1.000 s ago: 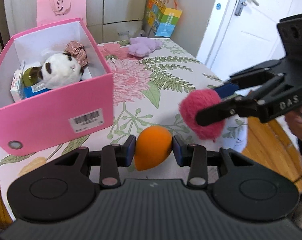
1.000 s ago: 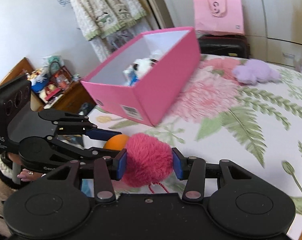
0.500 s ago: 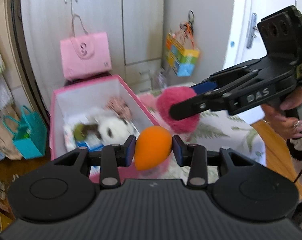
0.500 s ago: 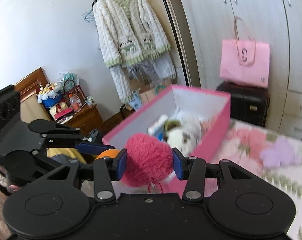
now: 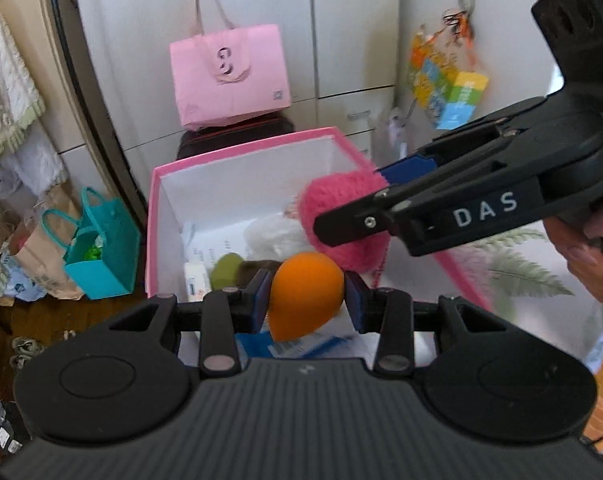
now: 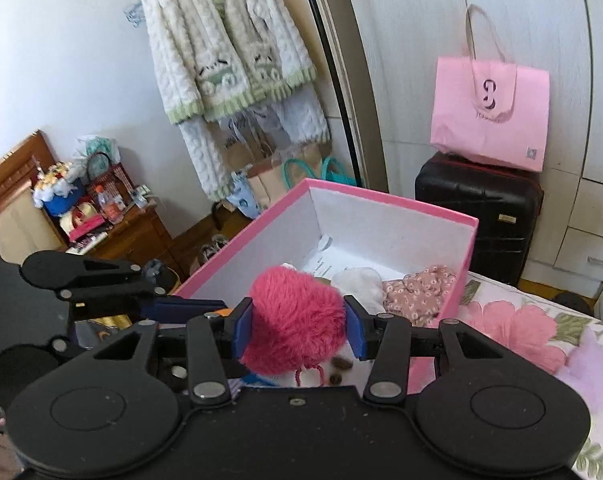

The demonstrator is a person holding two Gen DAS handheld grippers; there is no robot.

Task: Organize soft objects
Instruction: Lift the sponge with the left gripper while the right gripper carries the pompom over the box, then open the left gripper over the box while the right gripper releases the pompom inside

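Both held things have travelled from low over the flowered desk to a place above the open pink box (image 5: 237,152), which a second ago stood well off to the side and now fills the middle of both wrist views.

The orange egg-shaped sponge (image 5: 305,294) sits clenched between the blue pads of the left gripper (image 5: 306,300), its blunt end up and its narrow tip pointing down and slightly toward the camera. Seen from the left wrist, it hangs over the near end of the box, above the blue-and-white packet (image 5: 301,346) and close to the green ball (image 5: 226,270) lying inside.

The pink fluffy pom-pom (image 6: 295,322) is squeezed in the right gripper (image 6: 297,328), its cord dangling below. It hangs just beyond the sponge and a little higher, over the middle of the box, with the white plush toy (image 6: 359,282) and the floral fabric piece (image 6: 419,292) lying past it toward the far wall.

So the box lies directly below both grippers, its long axis running away from them. The left gripper is the nearer to the box's near wall; the right reaches in across it from the side. The next move looks like a plain release, with each thing falling into the box. A purple plush (image 6: 593,368) remains on the desk (image 6: 541,320), to the right of the box.
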